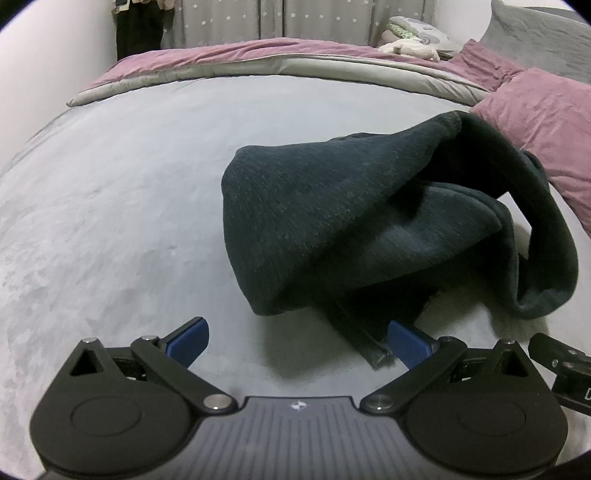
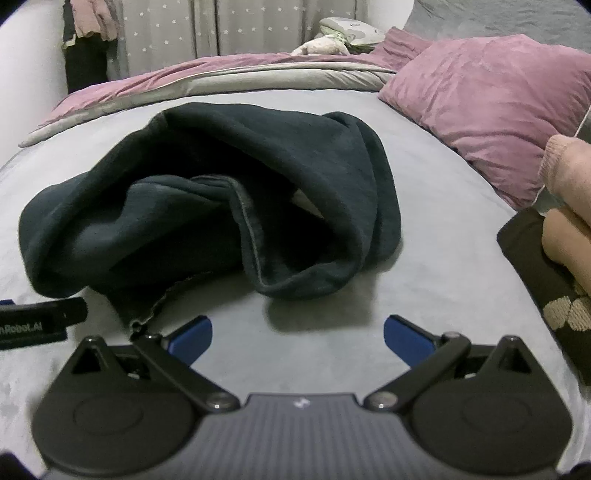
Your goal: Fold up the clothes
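A dark navy knit garment [image 1: 332, 221] lies bunched in a loose heap on the grey bed sheet [image 1: 110, 184]. My left gripper [image 1: 297, 341] is open and empty just in front of it; its right blue pad [image 1: 408, 341] is close to the garment's near hem. In the right wrist view the same garment [image 2: 207, 210] lies ahead and to the left on the sheet [image 2: 443, 229]. My right gripper [image 2: 297, 338] is open and empty, a little short of the garment's ribbed edge.
A purple pillow [image 2: 491, 110] lies at the right. A purple and grey duvet [image 1: 258, 62] is bunched along the far side. A person's arm and dark patterned sleeve [image 2: 546, 277] are at the right edge. Grey curtains [image 2: 221, 26] hang behind.
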`<state>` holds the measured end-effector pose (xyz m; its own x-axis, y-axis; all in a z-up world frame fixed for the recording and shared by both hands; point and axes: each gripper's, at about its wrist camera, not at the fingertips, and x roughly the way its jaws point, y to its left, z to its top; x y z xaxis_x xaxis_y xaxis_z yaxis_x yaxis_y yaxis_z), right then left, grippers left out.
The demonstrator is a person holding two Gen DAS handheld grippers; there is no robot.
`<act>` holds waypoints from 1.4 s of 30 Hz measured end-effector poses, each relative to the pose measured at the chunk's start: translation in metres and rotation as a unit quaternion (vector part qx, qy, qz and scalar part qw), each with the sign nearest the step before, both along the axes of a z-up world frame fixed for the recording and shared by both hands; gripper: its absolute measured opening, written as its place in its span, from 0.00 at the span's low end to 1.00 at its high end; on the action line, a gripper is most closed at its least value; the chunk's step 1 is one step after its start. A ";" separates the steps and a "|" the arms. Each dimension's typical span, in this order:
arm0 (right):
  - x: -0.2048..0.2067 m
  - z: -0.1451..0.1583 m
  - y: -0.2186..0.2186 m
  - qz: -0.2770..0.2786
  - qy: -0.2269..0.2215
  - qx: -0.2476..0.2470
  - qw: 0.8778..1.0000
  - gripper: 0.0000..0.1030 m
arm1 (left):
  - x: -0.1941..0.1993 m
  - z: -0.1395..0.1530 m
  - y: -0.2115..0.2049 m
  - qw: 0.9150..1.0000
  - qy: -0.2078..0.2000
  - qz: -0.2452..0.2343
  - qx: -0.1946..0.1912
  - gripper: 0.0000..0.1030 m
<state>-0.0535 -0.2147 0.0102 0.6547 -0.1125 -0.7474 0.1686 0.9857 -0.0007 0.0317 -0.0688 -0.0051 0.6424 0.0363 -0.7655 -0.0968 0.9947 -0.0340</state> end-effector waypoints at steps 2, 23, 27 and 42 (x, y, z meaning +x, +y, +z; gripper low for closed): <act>0.004 -0.002 -0.001 -0.002 0.000 0.003 1.000 1.00 | 0.005 -0.001 0.000 1.000 0.001 0.003 0.000 1.00; 0.061 -0.042 0.006 0.026 0.006 -0.005 1.000 1.00 | 0.013 -0.013 0.006 0.999 -0.012 -0.014 -0.046 1.00; 0.070 -0.052 0.003 0.023 0.020 -0.006 1.000 1.00 | 0.012 -0.015 0.007 0.998 -0.005 -0.015 -0.058 1.00; 0.078 -0.078 -0.003 0.020 0.033 0.005 0.999 1.00 | 0.014 -0.014 0.007 0.998 0.010 -0.014 -0.064 1.00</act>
<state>0.0250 -0.2175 -0.0678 0.6076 -0.0792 -0.7903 0.1283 0.9917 -0.0008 0.0454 -0.0616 -0.0193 0.6270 -0.0805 -0.7748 -0.0703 0.9847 -0.1592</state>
